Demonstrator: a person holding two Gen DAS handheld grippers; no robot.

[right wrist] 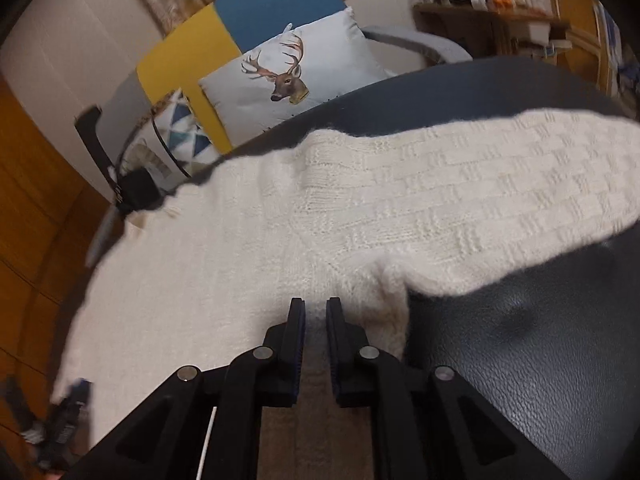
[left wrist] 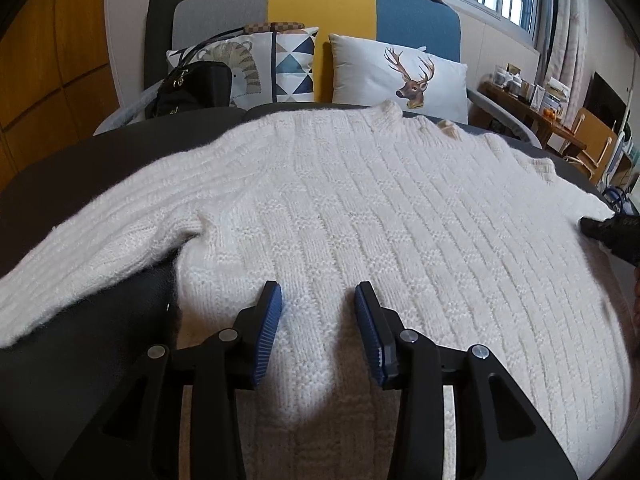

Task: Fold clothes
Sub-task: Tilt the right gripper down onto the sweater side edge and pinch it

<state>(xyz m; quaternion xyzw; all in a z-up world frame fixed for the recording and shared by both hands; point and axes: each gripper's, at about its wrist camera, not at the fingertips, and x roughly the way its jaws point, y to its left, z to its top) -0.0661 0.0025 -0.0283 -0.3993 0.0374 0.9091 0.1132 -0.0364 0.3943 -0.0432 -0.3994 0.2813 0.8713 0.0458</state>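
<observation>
A white knit sweater [left wrist: 360, 208] lies spread flat on a dark leather-like surface [left wrist: 80, 168], collar at the far side. One sleeve [left wrist: 80, 260] stretches out to the left. My left gripper [left wrist: 318, 296] sits low over the sweater's near part, its blue pads apart, with a raised ridge of knit between them that they do not press. In the right wrist view the sweater [right wrist: 280, 240] fills the middle and the other sleeve [right wrist: 480, 184] runs off to the right. My right gripper [right wrist: 316, 306] is nearly closed on a bit of knit beside the armpit.
Behind the surface stands a grey, yellow and blue sofa [left wrist: 320, 4] with a deer pillow [left wrist: 400, 76], a patterned pillow [left wrist: 288, 64] and a black handbag [left wrist: 192, 84]. A cluttered wooden table [left wrist: 532, 108] is at the far right. Bare dark surface [right wrist: 520, 320] lies right of the right gripper.
</observation>
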